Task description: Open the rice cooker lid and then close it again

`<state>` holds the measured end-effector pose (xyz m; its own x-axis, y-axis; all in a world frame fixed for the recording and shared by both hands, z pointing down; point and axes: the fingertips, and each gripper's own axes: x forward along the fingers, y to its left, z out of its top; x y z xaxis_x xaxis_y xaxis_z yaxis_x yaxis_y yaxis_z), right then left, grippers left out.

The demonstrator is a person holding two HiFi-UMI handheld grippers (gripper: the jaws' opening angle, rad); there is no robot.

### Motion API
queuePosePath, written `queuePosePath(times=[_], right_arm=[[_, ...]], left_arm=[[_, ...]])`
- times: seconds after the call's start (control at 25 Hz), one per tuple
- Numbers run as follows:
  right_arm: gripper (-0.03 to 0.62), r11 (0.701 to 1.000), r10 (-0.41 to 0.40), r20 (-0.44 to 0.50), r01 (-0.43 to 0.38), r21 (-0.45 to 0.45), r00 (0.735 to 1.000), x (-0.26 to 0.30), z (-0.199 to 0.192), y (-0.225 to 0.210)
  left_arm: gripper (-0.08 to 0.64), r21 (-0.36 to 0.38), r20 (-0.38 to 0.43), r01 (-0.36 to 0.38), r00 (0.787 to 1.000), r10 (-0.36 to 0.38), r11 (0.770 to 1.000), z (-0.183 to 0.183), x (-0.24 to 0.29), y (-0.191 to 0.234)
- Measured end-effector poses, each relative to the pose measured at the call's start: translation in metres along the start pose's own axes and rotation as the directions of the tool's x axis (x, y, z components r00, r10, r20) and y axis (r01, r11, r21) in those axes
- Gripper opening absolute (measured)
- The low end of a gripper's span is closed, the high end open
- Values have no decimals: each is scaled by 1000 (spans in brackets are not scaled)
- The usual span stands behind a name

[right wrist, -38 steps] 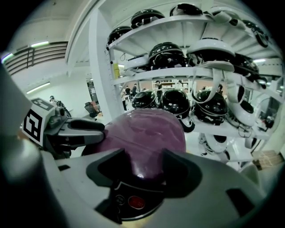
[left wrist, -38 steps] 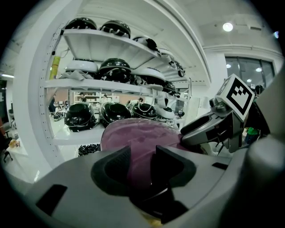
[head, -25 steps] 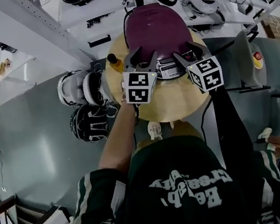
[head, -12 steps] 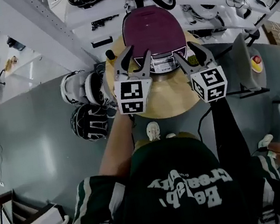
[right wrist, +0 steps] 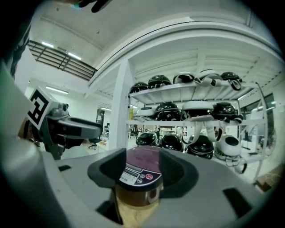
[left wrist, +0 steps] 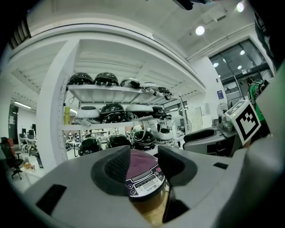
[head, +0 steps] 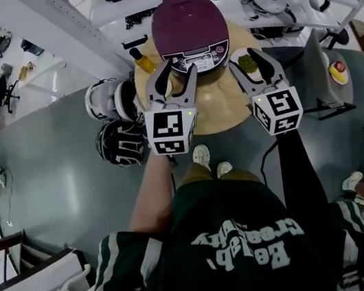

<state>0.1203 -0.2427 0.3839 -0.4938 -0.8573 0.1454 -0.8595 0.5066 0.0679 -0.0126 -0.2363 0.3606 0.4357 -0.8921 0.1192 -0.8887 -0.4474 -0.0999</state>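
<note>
My left gripper [head: 178,69] and right gripper [head: 243,61] hang short of the cooker [head: 196,58], both with jaws apart and nothing in them (the left's have just spread a little wider). The cooker stands at the far side of the table [head: 221,110], lid [head: 187,25] down. My worry is that, coming in this level, a jaw shoves the cooker back or clips the bottle [head: 143,61] beside it.

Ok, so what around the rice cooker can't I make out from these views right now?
Rice cooker control panel: print too small and blurred in every view.
Its base: mostly hidden behind the left gripper and right gripper bodies in their own views.
Green item beside the cooker: half covered by the right gripper in the head view.
Whether the lid is latched: too small to tell.
</note>
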Motion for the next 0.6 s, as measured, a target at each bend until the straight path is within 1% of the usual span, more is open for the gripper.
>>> queuePosePath(times=[0.2, 0.24, 0.28, 0.32, 0.36, 0.4, 0.48, 0.6], right_arm=[[222, 1000, 12, 22, -11, -6, 1000, -28, -3, 7], [216, 1000, 12, 24, -11, -10, 1000, -32, -2, 8], [198, 1000, 9, 29, -8, -16, 1000, -37, 0, 9], [154, 1000, 3, 37, -2, -27, 999, -42, 3, 9], [63, 999, -6, 47, 8, -42, 999, -48, 5, 10], [3, 998, -16, 56, 19, -57, 998, -53, 7, 10], [3, 997, -36, 68, 40, -68, 997, -63, 9, 8], [3, 996, -53, 74, 58, -66, 996, -71, 11, 5]], left_arm=[[191, -1, 29, -29, 999, 29, 1000, 7, -25, -20], [176, 8, 37, -41, 998, 41, 999, 9, -29, -22], [136, 24, 45, -56, 998, 54, 998, 11, -34, -23], [78, 43, 49, -67, 997, 65, 997, 12, -38, -24], [10, 63, 47, -70, 997, 67, 996, 12, -42, -27], [2, 79, 41, -67, 997, 64, 995, 11, -45, -30], [2, 92, 36, -64, 997, 61, 994, 9, -50, -37], [0, 84, 48, -73, 996, 69, 994, 11, -56, -40]])
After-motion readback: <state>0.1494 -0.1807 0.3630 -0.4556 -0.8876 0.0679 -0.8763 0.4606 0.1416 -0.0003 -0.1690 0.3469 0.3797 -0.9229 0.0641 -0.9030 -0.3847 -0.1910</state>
